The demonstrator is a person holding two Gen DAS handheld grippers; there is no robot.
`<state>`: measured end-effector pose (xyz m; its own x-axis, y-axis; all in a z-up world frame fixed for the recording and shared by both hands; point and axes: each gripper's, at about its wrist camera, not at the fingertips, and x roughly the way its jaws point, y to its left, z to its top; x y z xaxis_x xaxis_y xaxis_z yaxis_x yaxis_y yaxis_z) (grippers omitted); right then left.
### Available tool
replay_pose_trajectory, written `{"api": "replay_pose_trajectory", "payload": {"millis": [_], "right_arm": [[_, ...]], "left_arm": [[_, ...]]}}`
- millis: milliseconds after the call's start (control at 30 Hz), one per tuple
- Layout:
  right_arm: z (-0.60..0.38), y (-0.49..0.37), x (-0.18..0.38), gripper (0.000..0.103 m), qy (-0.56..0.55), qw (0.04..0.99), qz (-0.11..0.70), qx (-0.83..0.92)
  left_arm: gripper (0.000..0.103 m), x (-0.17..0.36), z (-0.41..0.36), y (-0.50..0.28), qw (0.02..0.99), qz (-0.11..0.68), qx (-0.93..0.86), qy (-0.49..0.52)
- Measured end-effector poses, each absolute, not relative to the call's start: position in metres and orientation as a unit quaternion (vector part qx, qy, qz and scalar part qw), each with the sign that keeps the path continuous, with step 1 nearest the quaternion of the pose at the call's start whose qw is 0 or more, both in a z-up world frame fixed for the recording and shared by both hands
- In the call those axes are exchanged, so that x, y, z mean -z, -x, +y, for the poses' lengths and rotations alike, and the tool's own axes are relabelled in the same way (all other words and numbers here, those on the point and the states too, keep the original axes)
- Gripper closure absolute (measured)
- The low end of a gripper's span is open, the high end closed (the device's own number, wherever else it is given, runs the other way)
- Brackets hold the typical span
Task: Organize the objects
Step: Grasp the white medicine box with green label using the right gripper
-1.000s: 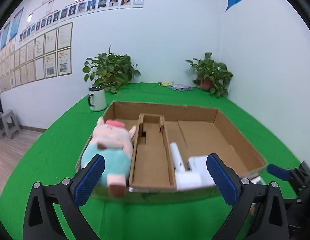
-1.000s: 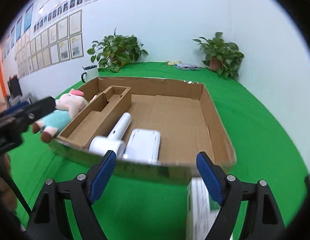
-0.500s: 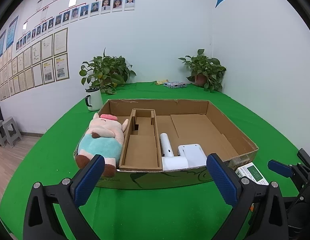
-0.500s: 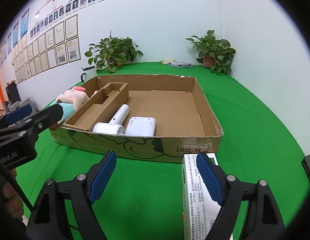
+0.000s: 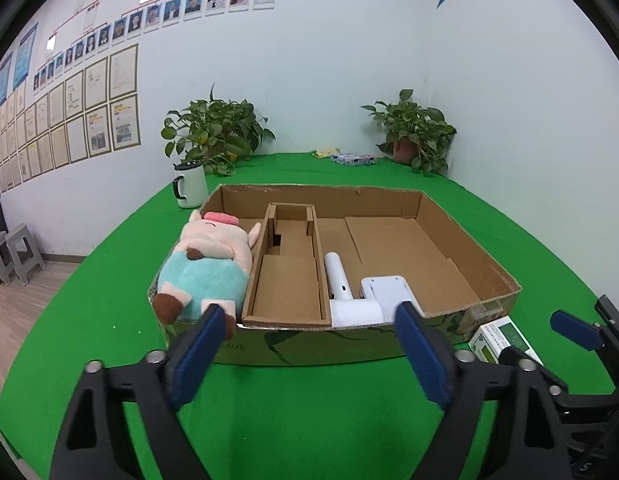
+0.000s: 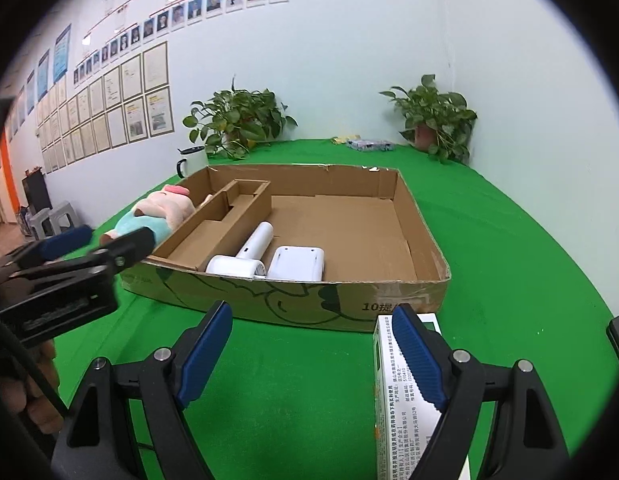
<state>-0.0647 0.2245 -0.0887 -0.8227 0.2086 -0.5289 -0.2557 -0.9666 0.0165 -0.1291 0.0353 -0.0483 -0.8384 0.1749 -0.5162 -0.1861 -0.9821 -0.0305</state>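
Note:
A shallow cardboard box (image 5: 449, 216) (image 6: 421, 232) sits on the green table. It holds a plush pig (image 5: 207, 268) (image 6: 153, 212) at the left, a cardboard insert (image 5: 287, 276), a white hair dryer (image 5: 341, 284) (image 6: 245, 252) and a white flat device (image 5: 387, 292) (image 6: 297, 262). A white and green medicine box (image 5: 499, 340) (image 6: 405, 392) stands outside the box's front right corner. My left gripper (image 5: 309, 356) is open and empty, in front of the box. My right gripper (image 6: 309, 356) is open; its right finger overlaps the medicine box, and I cannot tell whether it touches it.
A white mug (image 5: 189, 190) and a potted plant (image 5: 217, 136) stand behind the box at the left. Another plant (image 5: 417, 132) and a small packet (image 5: 355, 159) are at the back right. Stools (image 5: 13, 256) stand on the floor at the left.
Both grippers have pulled back from the box and risen; the box now appears farther away. The medicine box has come more fully into the right wrist view. Both stay open.

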Motion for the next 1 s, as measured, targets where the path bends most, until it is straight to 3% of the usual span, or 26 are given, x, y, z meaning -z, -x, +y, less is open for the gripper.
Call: {"api": "replay_pose_trajectory", "payload": {"millis": [33,133,167,233,300,567,633,667,767,867,967,1000], "right_arm": [[0.226,0.063,0.089,0.021,0.273,0.12,0.047,-0.953],[0.245,0.053,0.094,0.021,0.294,0.123,0.089,-0.944],[0.254,0.047,0.097,0.021,0.3,0.134,0.101,-0.939],[0.269,0.035,0.107,0.021,0.315,0.153,0.105,-0.931],[0.278,0.025,0.121,0.021,0.344,0.163,0.093,-0.92],[0.283,0.01,0.16,0.022,0.399,0.173,0.095,-0.896],[0.279,0.014,0.162,0.032,0.4,0.162,0.095,-0.897],[0.274,0.018,0.162,0.042,0.402,0.16,0.087,-0.897],[0.263,0.024,0.163,0.042,0.406,0.163,0.079,-0.896],[0.245,0.03,0.157,0.04,0.404,0.101,0.088,-0.905],[0.227,0.032,0.15,0.015,0.392,0.088,0.06,-0.914],[0.225,0.032,0.149,0.015,0.39,0.081,0.062,-0.915]], "left_arm": [[0.039,0.051,0.035,0.132,0.103,0.013,-0.955,0.279],[0.043,0.061,0.034,0.135,0.153,-0.005,-0.938,0.309],[0.041,0.064,0.033,0.134,0.168,-0.015,-0.934,0.315],[0.019,0.071,0.035,0.133,0.188,-0.024,-0.926,0.325],[0.014,0.08,0.038,0.132,0.207,-0.031,-0.918,0.336],[0.014,0.117,0.065,0.145,0.278,-0.071,-0.865,0.411],[0.014,0.124,0.073,0.147,0.292,-0.074,-0.855,0.422],[0.014,0.127,0.077,0.148,0.296,-0.069,-0.851,0.428],[0.016,0.129,0.082,0.145,0.315,-0.066,-0.84,0.437],[0.016,0.127,0.08,0.141,0.337,-0.08,-0.827,0.443],[0.016,0.13,0.078,0.142,0.361,-0.097,-0.808,0.456],[0.016,0.132,0.077,0.144,0.367,-0.106,-0.8,0.462]]}}
